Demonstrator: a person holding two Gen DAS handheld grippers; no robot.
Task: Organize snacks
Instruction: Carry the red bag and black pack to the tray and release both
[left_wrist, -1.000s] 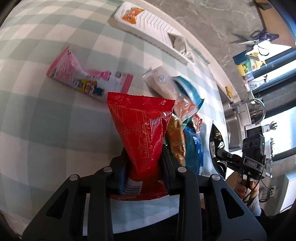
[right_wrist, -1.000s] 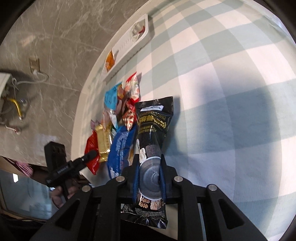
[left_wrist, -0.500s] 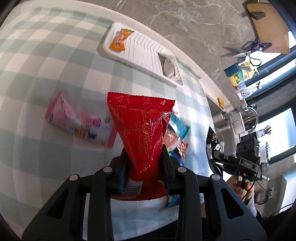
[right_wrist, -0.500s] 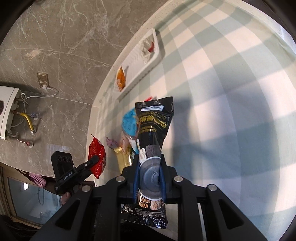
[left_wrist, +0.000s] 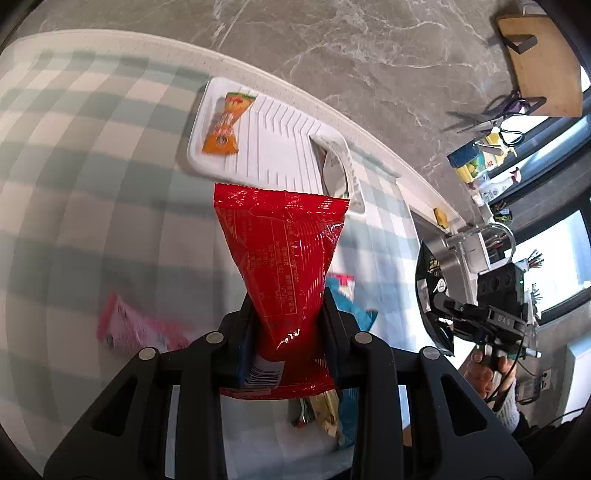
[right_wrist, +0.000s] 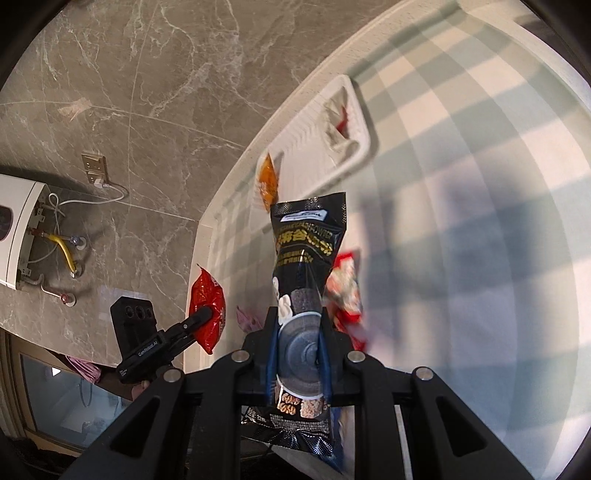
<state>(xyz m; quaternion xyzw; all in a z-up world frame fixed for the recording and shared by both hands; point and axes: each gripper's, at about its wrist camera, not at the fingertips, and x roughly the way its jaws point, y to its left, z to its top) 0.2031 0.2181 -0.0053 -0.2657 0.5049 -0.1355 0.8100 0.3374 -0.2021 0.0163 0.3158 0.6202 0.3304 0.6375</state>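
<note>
The left gripper (left_wrist: 288, 325) is clamped on a red snack packet (left_wrist: 282, 258), a glossy crinkled foil bag with small white print down its back, a crimped seal along the top and a white barcode patch at the bottom; it stands upright between the jaws, pinched narrow at the waist and lifted clear of the checked cloth (left_wrist: 74, 184). The right gripper (right_wrist: 298, 332) is clenched on a black snack packet (right_wrist: 306, 251), a tall shiny pouch with gold lettering, a white label near its top seal and a picture of cereal pieces low down, likewise held upright above the cloth. At the far edge of the counter lies a white ribbed tray (left_wrist: 273, 136); an orange wrapped sweet (left_wrist: 225, 125) sits at its left end and a pale crumpled wrapper (left_wrist: 334, 173) fills the compartment at its right end. Below the grippers, on the cloth, lie a blurred pink packet (left_wrist: 136, 328), a blue packet (left_wrist: 347, 306) and a red-and-white packet (right_wrist: 345, 284), close together. In the right wrist view the red packet shows beside the counter's left edge.
</note>
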